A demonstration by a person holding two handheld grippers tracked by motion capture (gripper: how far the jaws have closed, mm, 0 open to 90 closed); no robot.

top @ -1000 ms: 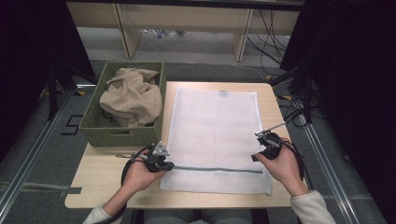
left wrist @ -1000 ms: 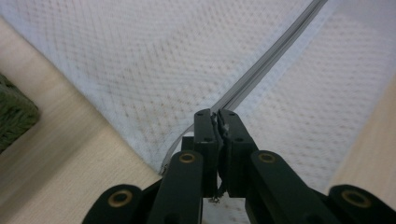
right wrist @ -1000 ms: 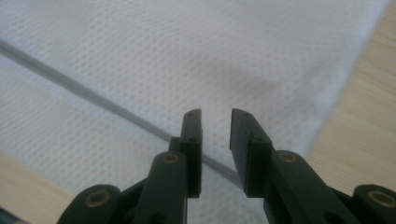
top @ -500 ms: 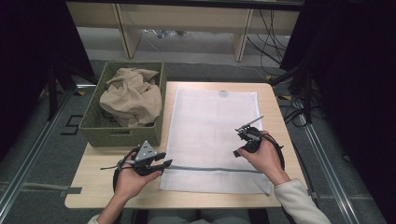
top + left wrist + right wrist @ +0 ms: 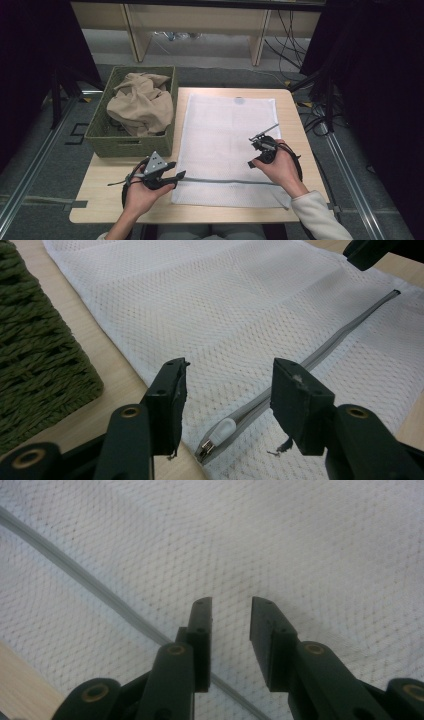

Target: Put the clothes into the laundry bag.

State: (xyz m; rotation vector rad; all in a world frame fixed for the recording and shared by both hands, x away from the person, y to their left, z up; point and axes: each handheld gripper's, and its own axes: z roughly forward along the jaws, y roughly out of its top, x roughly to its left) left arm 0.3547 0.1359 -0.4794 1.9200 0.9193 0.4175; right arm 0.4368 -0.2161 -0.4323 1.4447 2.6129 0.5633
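Two grippers open, empty | left gripper [image 5: 225, 405] jaws just opening, straddling zipper pull [image 5: 220, 432] | right gripper [image 5: 230, 625] wide, over mesh laundry bag [image 5: 227, 145] | bag flat on surface [image 5: 105, 200] beside basket [image 5: 132, 142] | soft, light, limp; best taken by pull tab
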